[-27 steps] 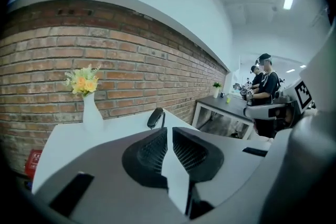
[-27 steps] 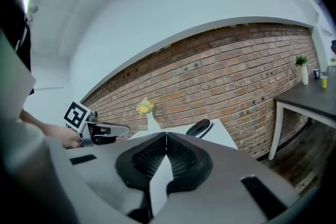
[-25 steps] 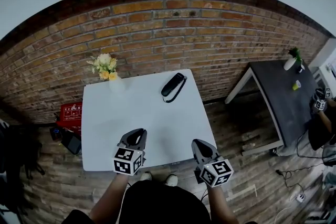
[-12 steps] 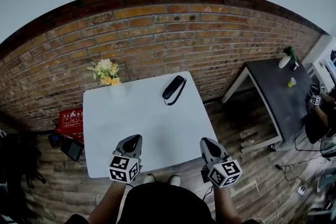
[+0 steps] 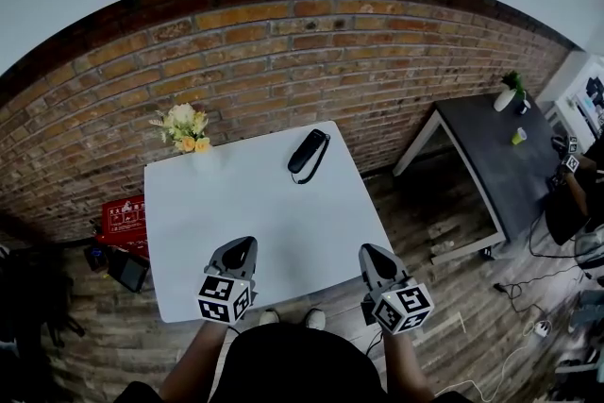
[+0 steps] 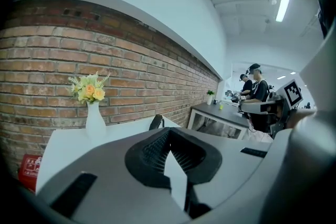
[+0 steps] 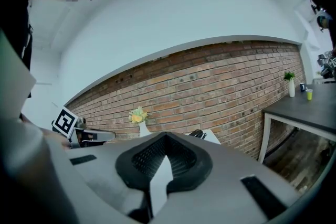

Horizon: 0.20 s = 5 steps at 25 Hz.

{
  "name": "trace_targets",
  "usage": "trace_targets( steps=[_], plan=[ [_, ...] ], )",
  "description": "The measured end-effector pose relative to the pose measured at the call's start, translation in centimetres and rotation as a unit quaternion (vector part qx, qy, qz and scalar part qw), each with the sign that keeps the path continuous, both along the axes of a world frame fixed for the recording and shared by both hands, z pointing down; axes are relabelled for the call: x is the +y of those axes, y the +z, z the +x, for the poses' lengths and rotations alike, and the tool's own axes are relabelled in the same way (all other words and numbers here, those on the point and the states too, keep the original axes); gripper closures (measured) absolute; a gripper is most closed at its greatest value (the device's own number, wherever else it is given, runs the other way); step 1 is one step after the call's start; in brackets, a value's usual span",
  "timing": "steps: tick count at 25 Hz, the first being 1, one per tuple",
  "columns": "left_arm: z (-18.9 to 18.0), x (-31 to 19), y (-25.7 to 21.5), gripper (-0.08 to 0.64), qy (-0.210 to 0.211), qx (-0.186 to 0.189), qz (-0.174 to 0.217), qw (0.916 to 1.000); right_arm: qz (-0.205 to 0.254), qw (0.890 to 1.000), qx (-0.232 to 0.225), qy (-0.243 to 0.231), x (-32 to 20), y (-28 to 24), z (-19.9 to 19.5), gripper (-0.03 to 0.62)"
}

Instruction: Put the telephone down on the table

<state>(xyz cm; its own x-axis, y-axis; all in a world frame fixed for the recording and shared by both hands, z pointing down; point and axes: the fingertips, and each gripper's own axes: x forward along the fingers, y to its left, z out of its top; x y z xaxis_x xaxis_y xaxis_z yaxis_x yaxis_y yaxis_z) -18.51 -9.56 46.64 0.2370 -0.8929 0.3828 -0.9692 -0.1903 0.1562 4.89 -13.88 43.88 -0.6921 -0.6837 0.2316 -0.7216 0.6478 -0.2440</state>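
The black telephone [image 5: 307,152] lies flat near the far right edge of the white table [image 5: 255,203], with its cord looped beside it. Nothing touches it. My left gripper [image 5: 243,246] hovers over the table's front edge, shut and empty. My right gripper [image 5: 369,253] hangs off the front right corner, also shut and empty. In the left gripper view the telephone [image 6: 156,122] shows just beyond the closed jaw tips [image 6: 169,131]. In the right gripper view the telephone [image 7: 197,134] peeks over the closed jaw tips [image 7: 167,137].
A white vase of yellow flowers [image 5: 184,129] stands at the table's far left corner. A brick wall [image 5: 283,61] runs behind. To the right is a dark table [image 5: 500,156] with a plant and a cup, where people sit. A red box [image 5: 123,214] lies on the floor at left.
Both grippers have drawn back toward the table's front edge and spread slightly apart. The telephone has stayed in place on the table.
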Motion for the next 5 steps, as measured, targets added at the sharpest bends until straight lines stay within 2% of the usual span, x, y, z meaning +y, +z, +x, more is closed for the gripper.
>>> trace_targets(
  steps=[5],
  plan=[
    [0.12, -0.19, 0.39, 0.546, 0.003, -0.001, -0.003, 1.0, 0.003, 1.0, 0.002, -0.001, 0.03, -0.1, 0.1, 0.571]
  ],
)
